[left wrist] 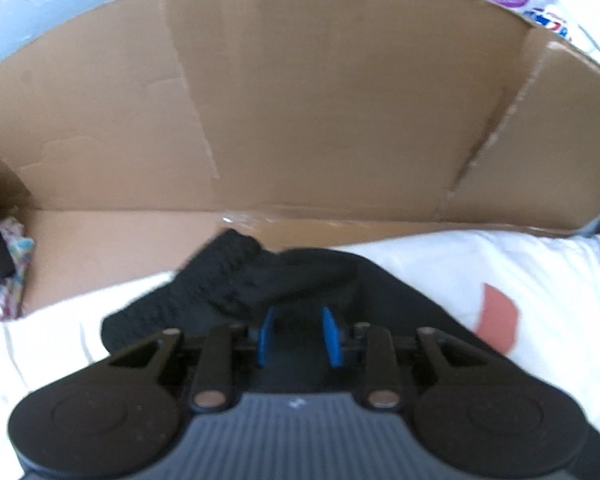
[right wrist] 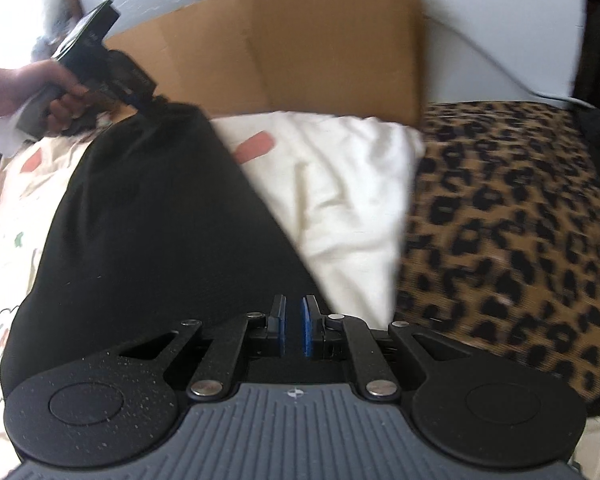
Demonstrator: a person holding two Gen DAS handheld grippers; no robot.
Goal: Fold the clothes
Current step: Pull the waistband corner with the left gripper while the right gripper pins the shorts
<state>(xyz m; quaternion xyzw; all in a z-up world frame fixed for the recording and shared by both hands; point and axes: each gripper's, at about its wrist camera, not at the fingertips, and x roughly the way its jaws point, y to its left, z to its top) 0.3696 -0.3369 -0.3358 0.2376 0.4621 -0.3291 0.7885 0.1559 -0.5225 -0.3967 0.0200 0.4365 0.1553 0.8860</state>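
Observation:
A black garment (right wrist: 148, 232) lies stretched over a white patterned sheet (right wrist: 340, 184). My right gripper (right wrist: 295, 320) is shut on the garment's near edge, its blue pads almost together. My left gripper (left wrist: 298, 332) holds the far end of the black garment (left wrist: 260, 280), with cloth bunched between its blue pads. The left gripper also shows in the right wrist view (right wrist: 140, 100), held by a hand, with the garment hanging from it.
A brown cardboard box wall (left wrist: 300, 100) stands just behind the sheet and also shows in the right wrist view (right wrist: 300, 48). A leopard-print blanket (right wrist: 500, 220) lies at the right. Colourful cloth (left wrist: 8, 272) sits at the far left.

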